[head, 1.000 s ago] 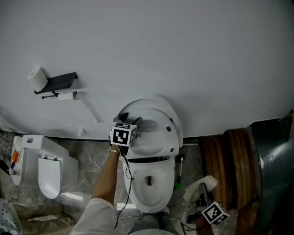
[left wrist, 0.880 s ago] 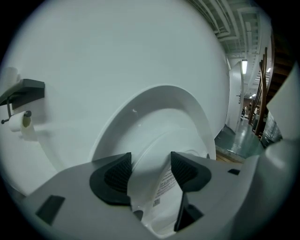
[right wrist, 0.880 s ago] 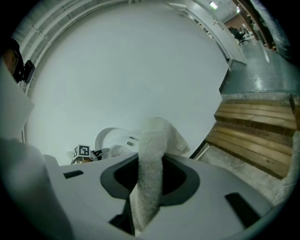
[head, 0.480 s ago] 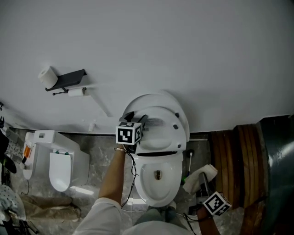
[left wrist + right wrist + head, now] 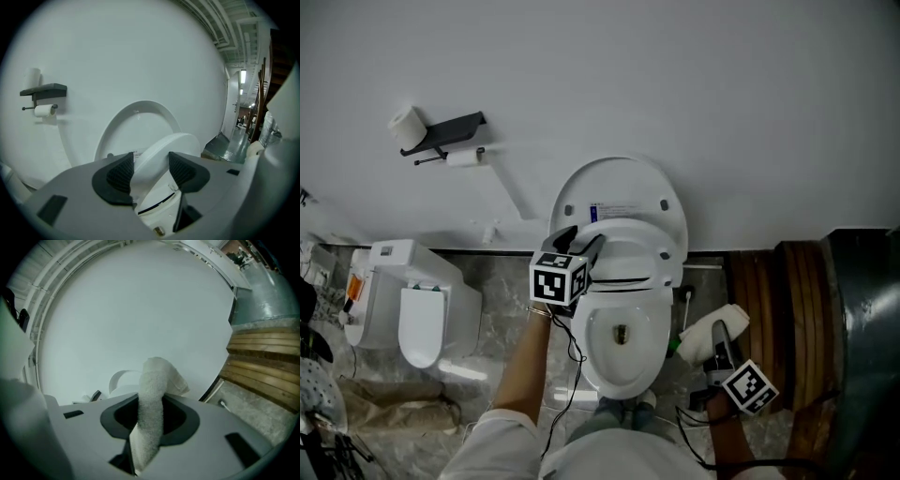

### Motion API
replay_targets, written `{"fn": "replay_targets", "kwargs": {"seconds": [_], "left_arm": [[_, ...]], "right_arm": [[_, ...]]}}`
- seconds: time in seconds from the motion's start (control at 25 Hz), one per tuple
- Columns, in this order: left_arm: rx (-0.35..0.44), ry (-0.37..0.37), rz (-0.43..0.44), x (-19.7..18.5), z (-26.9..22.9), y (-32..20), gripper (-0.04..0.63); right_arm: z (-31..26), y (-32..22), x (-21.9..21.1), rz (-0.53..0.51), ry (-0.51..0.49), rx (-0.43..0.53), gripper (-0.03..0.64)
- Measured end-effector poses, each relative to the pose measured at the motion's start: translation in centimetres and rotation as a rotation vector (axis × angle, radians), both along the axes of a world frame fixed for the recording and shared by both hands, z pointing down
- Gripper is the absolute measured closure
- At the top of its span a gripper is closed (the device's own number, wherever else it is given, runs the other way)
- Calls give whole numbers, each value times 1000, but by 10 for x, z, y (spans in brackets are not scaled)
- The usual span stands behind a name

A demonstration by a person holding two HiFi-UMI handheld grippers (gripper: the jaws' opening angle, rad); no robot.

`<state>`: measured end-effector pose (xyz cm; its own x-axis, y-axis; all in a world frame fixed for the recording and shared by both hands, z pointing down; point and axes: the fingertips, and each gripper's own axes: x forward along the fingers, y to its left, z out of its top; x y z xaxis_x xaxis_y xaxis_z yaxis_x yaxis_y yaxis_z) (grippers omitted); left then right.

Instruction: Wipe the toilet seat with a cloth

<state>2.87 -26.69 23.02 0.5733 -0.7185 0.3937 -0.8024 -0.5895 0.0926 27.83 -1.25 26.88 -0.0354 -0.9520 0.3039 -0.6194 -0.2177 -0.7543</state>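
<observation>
White plastic toilet seat [image 5: 630,246] has tipped down off its raised lid [image 5: 619,187], between the left hand-held gripper's [image 5: 151,169] just-narrowing, still-apart jaws. Right hand-held gripper [image 5: 151,416] clamps the white towelling cloth [image 5: 152,380], ready to wipe.

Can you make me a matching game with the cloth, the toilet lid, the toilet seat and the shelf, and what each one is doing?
Things:
1 cloth
2 toilet lid
3 toilet seat
4 shelf

Places and states:
A dark, with a toilet paper roll on top
B tilted halfway up
C pinched in the right gripper's jaws
D standing straight up against the wall

Pairs: 1-C, 2-D, 3-B, 4-A
</observation>
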Motion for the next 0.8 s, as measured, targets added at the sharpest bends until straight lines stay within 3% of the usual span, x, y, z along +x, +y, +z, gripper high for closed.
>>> {"fn": "replay_targets", "kwargs": {"seconds": [0.36,0.8], "left_arm": [[-51,-51,51,-7,9,75,337],[-134,-119,157,-19,44,175,336]], "right_arm": [[-13,17,-27,-81,-26,54,516],[-14,45,-25,-127,-25,65,517]]}}
